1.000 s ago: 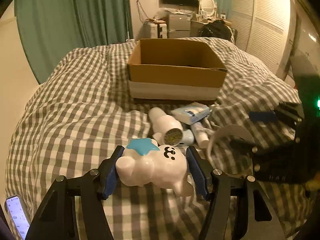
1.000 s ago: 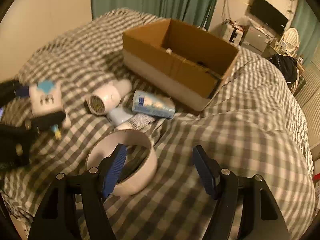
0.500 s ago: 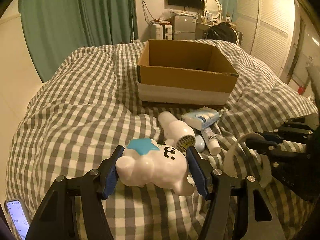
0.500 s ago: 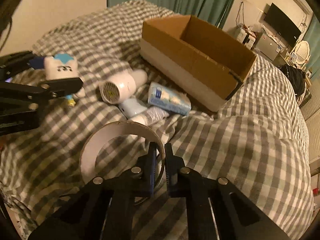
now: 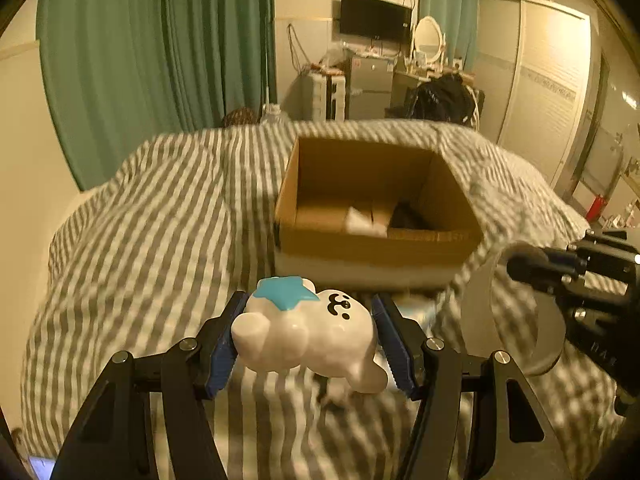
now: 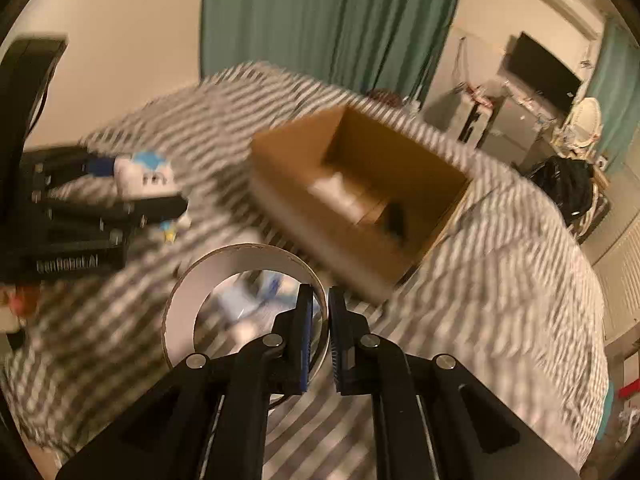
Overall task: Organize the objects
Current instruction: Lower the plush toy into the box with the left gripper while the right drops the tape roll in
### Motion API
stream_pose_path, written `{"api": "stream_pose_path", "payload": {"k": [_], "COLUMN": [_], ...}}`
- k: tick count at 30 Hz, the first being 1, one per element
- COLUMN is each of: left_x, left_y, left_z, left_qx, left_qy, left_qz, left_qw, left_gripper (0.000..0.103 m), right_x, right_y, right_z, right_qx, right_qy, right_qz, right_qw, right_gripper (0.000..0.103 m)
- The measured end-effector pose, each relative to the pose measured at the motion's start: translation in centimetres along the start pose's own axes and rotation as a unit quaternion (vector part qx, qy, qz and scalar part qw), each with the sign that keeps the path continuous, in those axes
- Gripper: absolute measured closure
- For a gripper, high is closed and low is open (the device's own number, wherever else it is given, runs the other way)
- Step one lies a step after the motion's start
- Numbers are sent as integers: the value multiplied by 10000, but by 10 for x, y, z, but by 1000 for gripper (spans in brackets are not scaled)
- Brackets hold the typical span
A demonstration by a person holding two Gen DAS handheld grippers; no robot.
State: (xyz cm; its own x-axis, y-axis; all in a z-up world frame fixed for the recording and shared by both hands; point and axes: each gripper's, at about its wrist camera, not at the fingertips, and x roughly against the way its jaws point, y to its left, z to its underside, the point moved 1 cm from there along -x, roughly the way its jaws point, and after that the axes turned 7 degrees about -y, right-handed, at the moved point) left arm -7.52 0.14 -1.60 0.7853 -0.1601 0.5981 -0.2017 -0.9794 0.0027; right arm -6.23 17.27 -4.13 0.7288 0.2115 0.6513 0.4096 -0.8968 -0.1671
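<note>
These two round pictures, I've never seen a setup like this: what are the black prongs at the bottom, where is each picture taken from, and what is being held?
No robot arm here: a person carries a two-finger gripper in each hand, and a fisheye camera on each looks forward along its fingers. Those fingers are the black prongs.

The left wrist view shows the left gripper shut on a white toy figure with a blue star on it. The right wrist view shows the right gripper pinching the wall of a white ring, maybe a tape roll. Each gripper also appears at the edge of the other's picture.

Ahead, an open cardboard box sits on a bed with a checked cover. Something lies inside the box, too blurred to name.
</note>
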Motion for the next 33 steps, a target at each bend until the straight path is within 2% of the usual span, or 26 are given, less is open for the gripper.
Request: {"api": "stream_pose_path", "payload": {"k": [7, 11, 17, 21, 24, 26, 31, 32, 33], "left_x": [-40, -75, -142, -174, -194, -201, -197, -194, -190], "left_y": [-6, -10, -20, -25, -25, -25, -25, -24, -24], "left_z": [-66, -93, -122, -125, -114, -109, -99, -97, -97], "left_qx": [-64, -186, -566, -690, -401, -341, -329, -306, -286], "left_qy": [-304, -376, -253, -197, 38, 162, 193, 172, 151], "left_qz": [176, 185, 247, 330, 687, 795, 799, 802, 827], "left_qw": [9994, 9989, 9978, 9969, 9968, 9961, 9961, 9962, 9961], "left_gripper": [38, 38, 38, 38, 38, 38, 38, 36, 29], "right_x": [-8, -33, -81, -115, -133, -144, -159, -159, -158], "right_y": [-48, -74, -104, -118, -119, -113, -102, -103, -104], "right_z": [-55, -83, -115, -131, -128, -121, -108, -106, -106], "right_qx": [-178, -331, -323, -242, -24, 169, 280, 209, 107], "right_qy": [-431, -520, -477, -511, -692, -712, -520, -485, -452], "right_qz": [373, 495, 687, 868, 1302, 1447, 1370, 1319, 1271], "right_qw": [9982, 9969, 9960, 9946, 9891, 9868, 9888, 9899, 9908], "right_gripper": [96, 95, 96, 96, 95, 95, 95, 95, 94]}}
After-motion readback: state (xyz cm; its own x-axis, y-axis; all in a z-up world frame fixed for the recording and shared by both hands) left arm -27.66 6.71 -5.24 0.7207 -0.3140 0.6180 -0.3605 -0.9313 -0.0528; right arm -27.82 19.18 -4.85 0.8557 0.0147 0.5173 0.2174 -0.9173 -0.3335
